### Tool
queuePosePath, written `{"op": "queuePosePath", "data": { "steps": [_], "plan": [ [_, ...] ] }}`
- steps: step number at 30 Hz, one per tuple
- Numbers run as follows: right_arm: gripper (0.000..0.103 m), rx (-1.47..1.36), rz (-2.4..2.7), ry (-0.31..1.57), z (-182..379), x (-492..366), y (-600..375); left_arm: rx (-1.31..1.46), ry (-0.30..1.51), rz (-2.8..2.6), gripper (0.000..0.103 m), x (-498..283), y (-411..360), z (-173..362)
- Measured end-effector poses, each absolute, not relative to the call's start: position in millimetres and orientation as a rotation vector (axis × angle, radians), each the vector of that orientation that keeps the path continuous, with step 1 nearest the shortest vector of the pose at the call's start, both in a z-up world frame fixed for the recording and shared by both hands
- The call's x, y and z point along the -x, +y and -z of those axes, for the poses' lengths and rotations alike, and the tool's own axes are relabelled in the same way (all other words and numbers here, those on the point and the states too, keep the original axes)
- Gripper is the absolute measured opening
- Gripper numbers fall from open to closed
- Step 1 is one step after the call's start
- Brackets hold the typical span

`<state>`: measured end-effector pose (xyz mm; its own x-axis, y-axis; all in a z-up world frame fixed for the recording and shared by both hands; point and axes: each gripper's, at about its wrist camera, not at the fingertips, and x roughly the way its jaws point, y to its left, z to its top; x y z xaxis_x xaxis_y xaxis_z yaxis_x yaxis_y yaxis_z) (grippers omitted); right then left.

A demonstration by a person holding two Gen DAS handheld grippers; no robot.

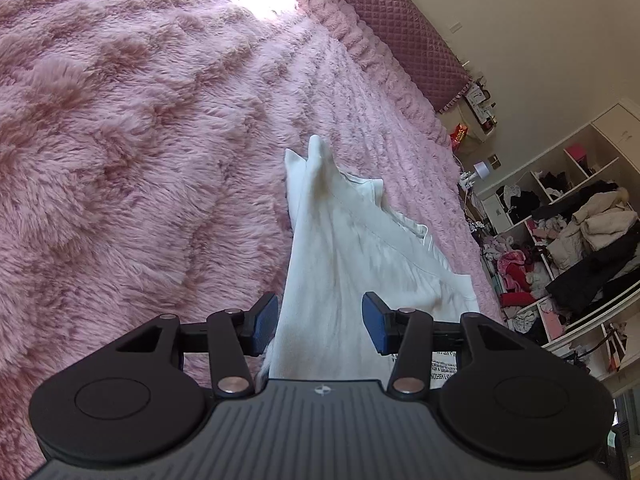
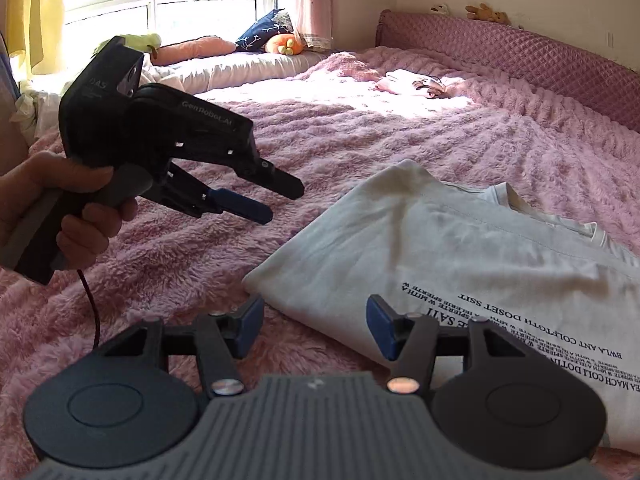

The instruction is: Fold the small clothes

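both jaws gape empty; white shirt folded edge left, open pink blanket beyond.

Black tongs with blue pads, dark red cable.

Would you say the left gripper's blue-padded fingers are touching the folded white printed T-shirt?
Apart. The right wrist view shows the left gripper from the side, held open above the fluffy pink blanket, with bare blanket between its fingers and the white T-shirt.
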<state>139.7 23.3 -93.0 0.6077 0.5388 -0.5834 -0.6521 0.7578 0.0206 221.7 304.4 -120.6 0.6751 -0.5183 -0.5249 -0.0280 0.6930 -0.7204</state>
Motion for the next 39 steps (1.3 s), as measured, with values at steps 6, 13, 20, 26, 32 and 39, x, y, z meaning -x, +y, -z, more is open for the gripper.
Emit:
{"op": "queuePosePath", "data": {
  "steps": [6,13,20,26,32,39],
  "plan": [
    [0.054,0.402,-0.650,0.543,106,-133,61,0.803,0.803,0.316,0.054,-251,307,137],
    [0.056,0.606,-0.628,0.492,125,-129,93,0.886,0.821,0.351,0.054,-293,300,158],
    [0.058,0.662,-0.621,0.464,134,-133,106,0.966,0.841,0.377,0.054,-331,295,170],
    [0.062,0.697,-0.611,0.424,136,-138,110,0.975,0.858,0.373,0.054,-359,291,172],
    [0.063,0.681,-0.607,0.419,135,-150,116,0.975,0.863,0.368,0.055,-378,287,176],
    [0.066,0.732,-0.584,0.345,138,-157,121,1.027,0.867,0.386,0.061,-396,285,182]
  ]
}}
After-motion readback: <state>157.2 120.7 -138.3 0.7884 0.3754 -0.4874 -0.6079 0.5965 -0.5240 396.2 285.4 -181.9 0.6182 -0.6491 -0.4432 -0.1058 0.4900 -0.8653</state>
